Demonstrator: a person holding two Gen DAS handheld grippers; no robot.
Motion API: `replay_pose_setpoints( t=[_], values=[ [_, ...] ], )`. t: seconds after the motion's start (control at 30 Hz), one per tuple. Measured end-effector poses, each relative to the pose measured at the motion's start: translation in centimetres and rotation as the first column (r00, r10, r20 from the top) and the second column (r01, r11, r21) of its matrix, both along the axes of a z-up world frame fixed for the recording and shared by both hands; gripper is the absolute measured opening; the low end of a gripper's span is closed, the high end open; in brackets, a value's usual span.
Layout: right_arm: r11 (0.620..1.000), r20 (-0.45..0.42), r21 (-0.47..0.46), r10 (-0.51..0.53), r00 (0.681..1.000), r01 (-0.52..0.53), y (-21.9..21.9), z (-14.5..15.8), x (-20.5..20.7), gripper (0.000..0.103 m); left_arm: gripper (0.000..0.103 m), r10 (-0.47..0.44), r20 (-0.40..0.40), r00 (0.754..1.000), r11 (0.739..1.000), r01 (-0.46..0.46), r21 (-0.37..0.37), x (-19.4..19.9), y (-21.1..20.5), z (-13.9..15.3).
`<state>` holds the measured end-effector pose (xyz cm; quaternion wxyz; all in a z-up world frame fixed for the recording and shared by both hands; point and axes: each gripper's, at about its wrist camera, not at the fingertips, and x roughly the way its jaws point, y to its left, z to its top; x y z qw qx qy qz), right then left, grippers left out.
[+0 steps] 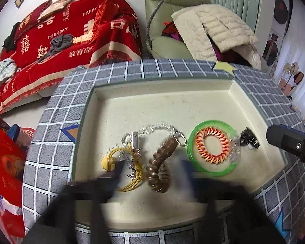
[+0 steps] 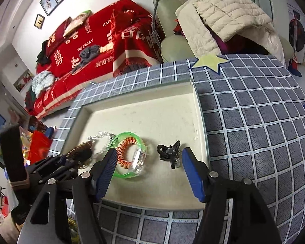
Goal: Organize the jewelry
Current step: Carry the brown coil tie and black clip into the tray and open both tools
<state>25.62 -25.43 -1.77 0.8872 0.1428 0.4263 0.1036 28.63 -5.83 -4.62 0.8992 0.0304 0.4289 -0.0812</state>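
Note:
A cream tray (image 1: 172,105) sits on a grey checked cloth. In it lie a yellow cord bracelet (image 1: 132,168), a brown beaded bracelet (image 1: 159,166), a clear bead chain (image 1: 158,128), a green bangle (image 1: 211,148) around an orange-red coil ring (image 1: 211,147), and a black hair clip (image 1: 250,138). My left gripper (image 1: 152,168) is open and blurred, its fingers on either side of the brown bracelet. My right gripper (image 2: 150,166) is open over the tray (image 2: 152,109), between the green bangle (image 2: 130,154) and the black clip (image 2: 169,152).
The grey checked cloth (image 2: 254,132) has a pale star patch (image 2: 211,62). Behind are a red-covered sofa (image 1: 71,40) and a green armchair (image 1: 172,20) piled with a cream quilted jacket (image 1: 219,26). Red bags (image 1: 6,162) stand at the left.

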Motion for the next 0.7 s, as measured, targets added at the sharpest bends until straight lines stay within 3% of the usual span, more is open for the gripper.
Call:
replay_pose_setpoints(
  t=[0.07,0.13,0.23,0.47,0.7],
  values=[
    [1.000,0.009,0.007,-0.005,1.000,0.005,-0.1,0.5,-0.6,0.069,0.103,0.007,0.054,0.999,1.000,-0.006,-0.015,-0.7,0.3,1.0],
    [1.000,0.018,0.015,-0.011,1.000,0.011,-0.3,1.1,-1.4,0.069,0.103,-0.004,0.057,0.998,1.000,0.005,-0.016,-1.0,0.3,1.7],
    [0.999,0.027,0.030,-0.018,0.999,0.018,-0.7,1.7,-2.5,0.082,0.103,-0.001,0.086,0.996,1.000,0.003,-0.024,-1.7,0.8,2.7],
    [0.998,0.016,0.056,-0.007,1.000,0.006,-0.8,2.3,-5.7,0.082,0.103,-0.026,0.115,0.993,0.999,0.023,0.026,-4.7,2.9,4.3],
    [0.997,-0.029,0.020,0.071,0.997,-0.070,2.2,0.8,-10.1,0.082,0.103,0.014,0.092,0.996,0.999,-0.018,0.043,-10.1,7.6,3.3]
  ],
)
